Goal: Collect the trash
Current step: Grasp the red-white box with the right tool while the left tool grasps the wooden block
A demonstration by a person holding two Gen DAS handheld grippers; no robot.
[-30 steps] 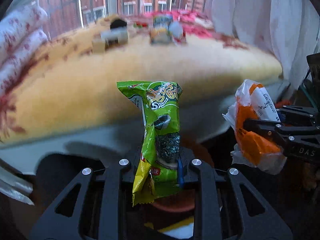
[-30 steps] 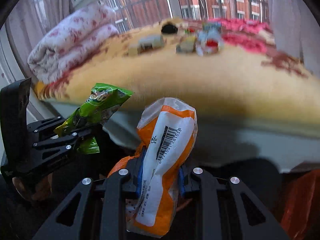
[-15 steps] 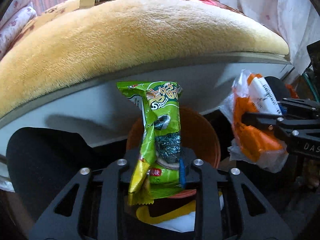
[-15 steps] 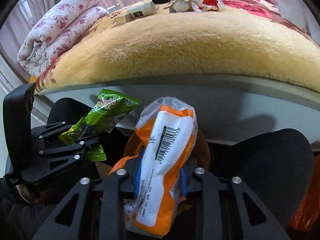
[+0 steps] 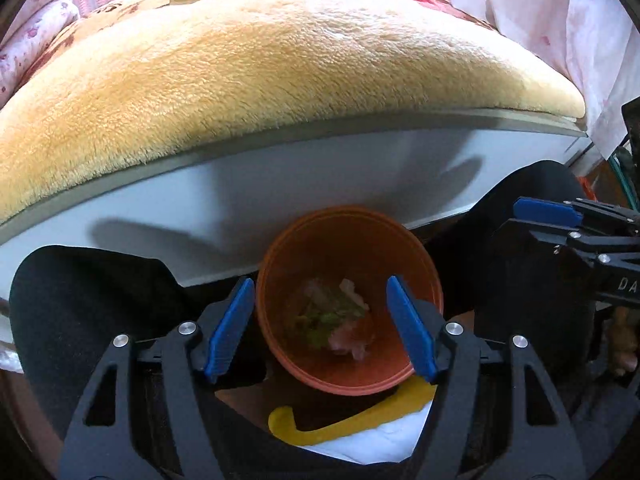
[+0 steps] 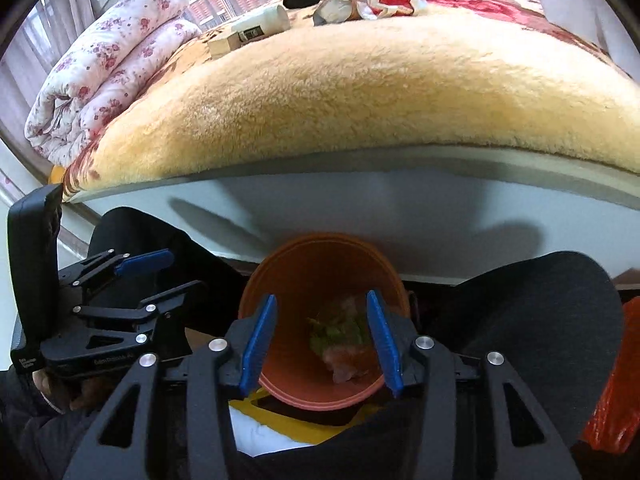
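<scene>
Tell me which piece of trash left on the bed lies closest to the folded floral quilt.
The small tan box, nearest the floral quilt. The white tube touches its far end; the crumpled wrappers sit further right.

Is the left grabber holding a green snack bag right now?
No, the left gripper is open with nothing between its blue fingers, and green and pinkish wrappers lie inside the orange bin below.

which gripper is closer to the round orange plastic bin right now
Neither clearly. The left gripper and right gripper both hang open above the round orange plastic bin, each framing its mouth, the left one sitting to the right one's left.
</scene>
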